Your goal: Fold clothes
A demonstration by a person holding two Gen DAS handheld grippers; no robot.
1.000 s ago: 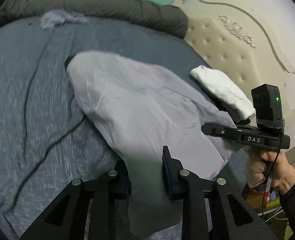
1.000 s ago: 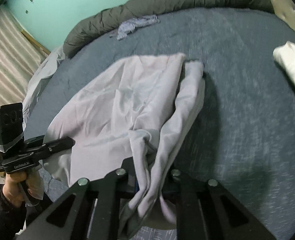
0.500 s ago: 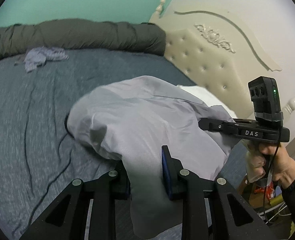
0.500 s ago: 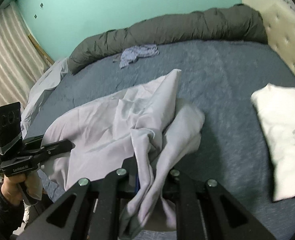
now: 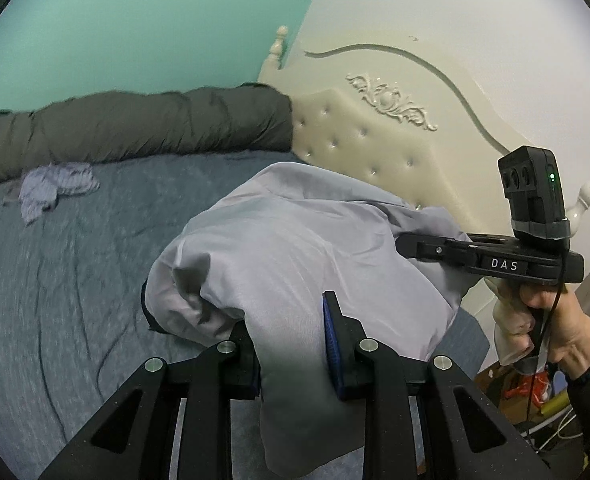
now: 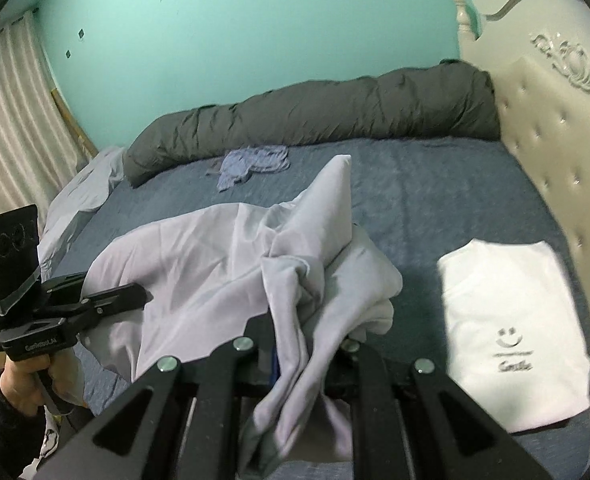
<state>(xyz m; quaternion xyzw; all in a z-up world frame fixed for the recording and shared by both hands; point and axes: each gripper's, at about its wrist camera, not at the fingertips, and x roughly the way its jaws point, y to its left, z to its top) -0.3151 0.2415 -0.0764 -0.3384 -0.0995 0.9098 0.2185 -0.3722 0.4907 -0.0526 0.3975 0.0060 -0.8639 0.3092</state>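
Left wrist view: the left gripper (image 5: 291,344) is seen closed narrowly on a bunched fold of the pale grey garment (image 5: 295,248), cloth pinched between the blue pads and hanging below them. The garment is held up above the blue-grey bed (image 5: 55,280), billowing toward the cream headboard (image 5: 375,148). The right gripper (image 5: 405,246) is seen at the garment's headboard side, its tip hidden in the cloth, gripped by a hand (image 5: 551,320).

Right wrist view: the right gripper (image 6: 307,354) is clamped nearly closed on a twisted gather of the same garment (image 6: 215,256). The rest is draped away from the headboard (image 6: 543,128) toward the left gripper (image 6: 143,292). A folded white shirt (image 6: 511,320) lies flat on the bed (image 6: 435,184) beside the headboard. A crumpled striped cloth (image 6: 251,164) lies near the dark rolled duvet (image 6: 315,112).
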